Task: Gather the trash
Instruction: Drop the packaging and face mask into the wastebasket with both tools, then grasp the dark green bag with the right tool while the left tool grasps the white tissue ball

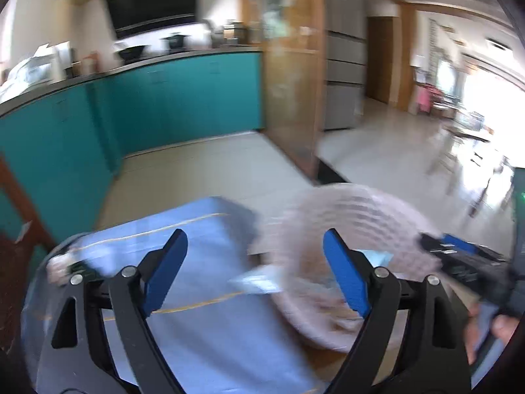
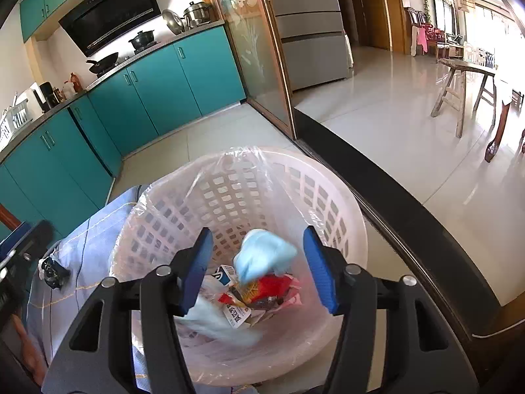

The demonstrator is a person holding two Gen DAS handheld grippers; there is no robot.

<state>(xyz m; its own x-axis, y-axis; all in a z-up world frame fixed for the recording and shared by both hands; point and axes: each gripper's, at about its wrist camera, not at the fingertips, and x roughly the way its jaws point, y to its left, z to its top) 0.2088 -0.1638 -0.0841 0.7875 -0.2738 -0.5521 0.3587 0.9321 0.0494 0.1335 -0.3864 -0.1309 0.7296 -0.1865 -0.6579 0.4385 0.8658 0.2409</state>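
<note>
Your two tools—left tool (image 1: 254, 271), right tool (image 2: 257, 264)—gape, released, above one round, plastic-lined lattice basket (image 2: 328, 190) holding a pale-blue crumpled wad (image 2: 265, 256).

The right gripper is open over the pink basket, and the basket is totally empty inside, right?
Not quite. The right gripper is open above the pink basket, but the basket is not empty. The right wrist view shows trash in its clear liner: a light blue crumpled piece, red wrappers and a white label.
</note>
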